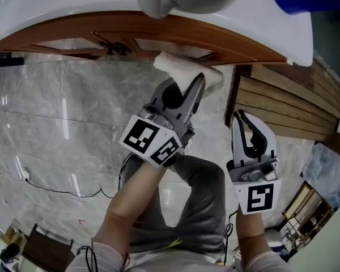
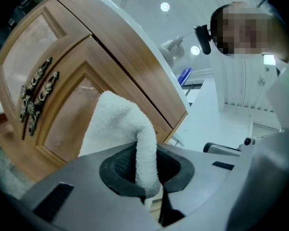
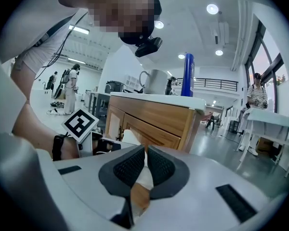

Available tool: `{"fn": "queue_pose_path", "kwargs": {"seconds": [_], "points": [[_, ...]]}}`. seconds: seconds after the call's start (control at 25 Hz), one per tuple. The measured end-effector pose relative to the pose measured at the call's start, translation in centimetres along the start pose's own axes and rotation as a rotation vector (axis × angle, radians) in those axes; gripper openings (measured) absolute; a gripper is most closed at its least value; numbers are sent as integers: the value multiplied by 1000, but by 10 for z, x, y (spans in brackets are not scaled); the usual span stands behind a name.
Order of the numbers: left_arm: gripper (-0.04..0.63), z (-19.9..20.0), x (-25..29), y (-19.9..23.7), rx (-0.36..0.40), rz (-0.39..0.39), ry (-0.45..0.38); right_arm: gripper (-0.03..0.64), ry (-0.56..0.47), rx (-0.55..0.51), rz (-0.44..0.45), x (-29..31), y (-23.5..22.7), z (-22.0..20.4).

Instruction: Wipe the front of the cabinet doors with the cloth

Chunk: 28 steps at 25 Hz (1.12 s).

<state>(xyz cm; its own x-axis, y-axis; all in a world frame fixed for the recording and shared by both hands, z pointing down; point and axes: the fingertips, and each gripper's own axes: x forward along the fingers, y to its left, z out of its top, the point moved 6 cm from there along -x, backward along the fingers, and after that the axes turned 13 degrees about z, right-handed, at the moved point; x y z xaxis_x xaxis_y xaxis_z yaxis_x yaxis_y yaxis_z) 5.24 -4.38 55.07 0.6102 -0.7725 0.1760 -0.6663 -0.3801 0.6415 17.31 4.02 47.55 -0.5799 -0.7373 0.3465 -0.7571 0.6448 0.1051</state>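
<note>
White terry cloth (image 2: 119, 124) pinched between the jaws of the left gripper (image 1: 188, 86), bunched against the wooden cabinet door (image 2: 62, 129) right of the ornate metal handles (image 2: 36, 100). Just beside, right gripper (image 1: 238, 115), jaws pressed together, empty, off the cabinet.

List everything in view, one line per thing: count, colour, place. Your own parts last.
cabinet doors: two, brown wood, under the countertop
door handles: a pair, dark ornate metal, where the doors meet
cloth: one, white, against the right-hand door
countertop: one, white, over the cabinet
bottle: one, blue, on the countertop
jug: one, pale grey, on the countertop
slatted panel: one, brown wood, right of the cabinet
floor: grey marble
cable: one, black, on the floor
left gripper: grey, shut on the cloth
right gripper: grey, jaws together, empty, back from the cabinet
</note>
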Motion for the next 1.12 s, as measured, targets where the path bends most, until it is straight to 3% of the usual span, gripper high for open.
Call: {"fn": "queue_pose_path", "kwargs": {"seconds": [0.32, 0.48, 0.76, 1.12], "points": [[52, 35, -53, 57, -2, 130, -27, 44, -27, -14, 84, 40, 37, 30], [52, 39, -69, 89, 9, 172, -52, 44, -44, -37, 119, 61, 50, 22], [52, 37, -71, 141, 33, 208, -102, 44, -28, -50, 133, 95, 60, -15], [52, 28, -55, 172, 13, 193, -144, 44, -22, -80, 111, 112, 54, -37]]}}
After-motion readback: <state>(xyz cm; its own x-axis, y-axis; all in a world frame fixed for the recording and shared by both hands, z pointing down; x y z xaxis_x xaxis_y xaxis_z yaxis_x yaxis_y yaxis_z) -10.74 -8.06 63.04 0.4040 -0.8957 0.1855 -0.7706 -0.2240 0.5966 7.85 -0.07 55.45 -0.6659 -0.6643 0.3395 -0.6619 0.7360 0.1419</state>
